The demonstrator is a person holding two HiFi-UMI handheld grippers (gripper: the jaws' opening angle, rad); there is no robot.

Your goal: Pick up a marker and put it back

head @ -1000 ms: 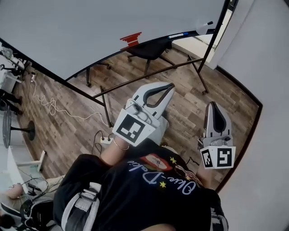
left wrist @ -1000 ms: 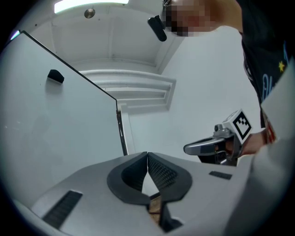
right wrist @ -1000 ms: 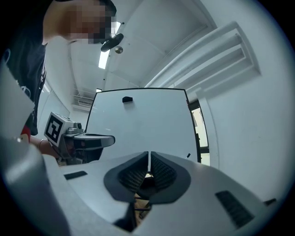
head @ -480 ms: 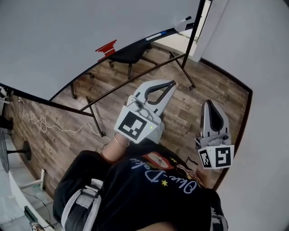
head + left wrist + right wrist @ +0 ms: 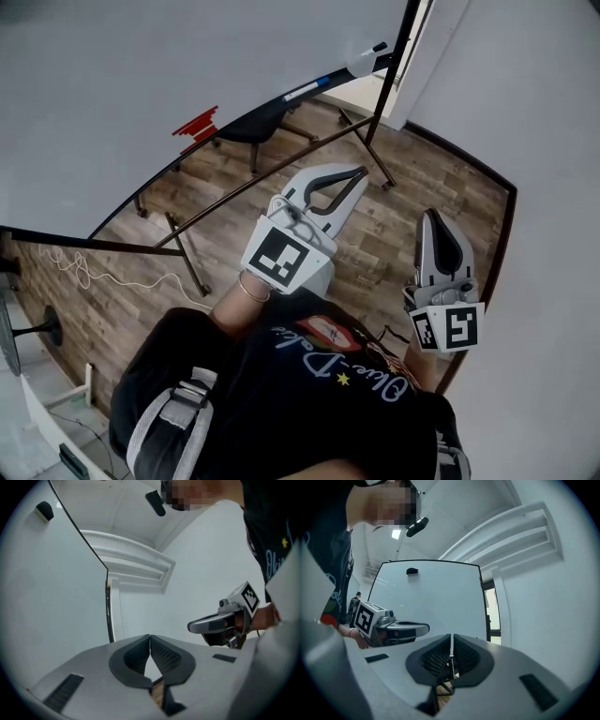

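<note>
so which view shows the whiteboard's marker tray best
Head view: the tray runs along the whiteboard's lower edge, carrying a red item and a marker. The right gripper view faces the board, but the right gripper hides the tray. The left gripper view shows only the board's face and side edge.

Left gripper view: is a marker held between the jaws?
No, the left gripper is shut, jaws meeting tip to tip with nothing between.

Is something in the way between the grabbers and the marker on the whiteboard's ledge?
Nothing visible blocks it. The marker lies on the whiteboard's tray, and only open air separates it from the shut left gripper and the shut right gripper.
</note>
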